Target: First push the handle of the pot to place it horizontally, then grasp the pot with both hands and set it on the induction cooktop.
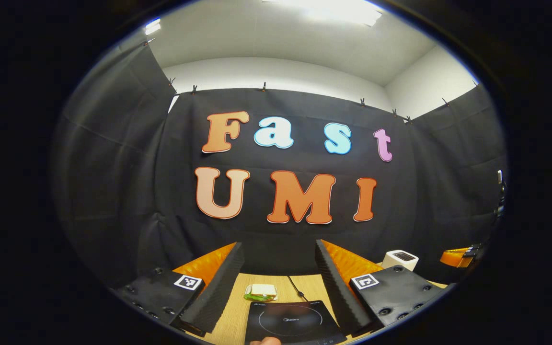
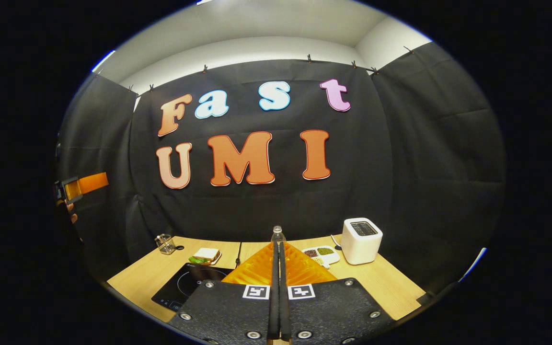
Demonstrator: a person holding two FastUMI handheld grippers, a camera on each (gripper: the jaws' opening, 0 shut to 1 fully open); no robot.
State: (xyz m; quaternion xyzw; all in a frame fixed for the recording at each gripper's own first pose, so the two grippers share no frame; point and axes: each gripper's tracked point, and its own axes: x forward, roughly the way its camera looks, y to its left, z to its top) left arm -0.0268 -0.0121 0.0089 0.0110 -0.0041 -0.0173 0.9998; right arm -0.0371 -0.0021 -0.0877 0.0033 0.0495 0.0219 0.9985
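left claw [image 1: 280, 258] agape over induction cooktop [image 1: 291, 323], right claw [image 2: 278, 249] closed

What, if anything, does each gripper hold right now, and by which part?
Nothing is held. The left gripper stands open above the induction cooktop; the right gripper is shut with its fingers together on nothing.

The left hand-held gripper [image 1: 280, 249] has its two fingers spread wide apart, with nothing between them. The right hand-held gripper [image 2: 279, 249] has its two fingers pressed flat together, with nothing held. Both point forward and sit level, up above the bench [image 2: 391, 287].
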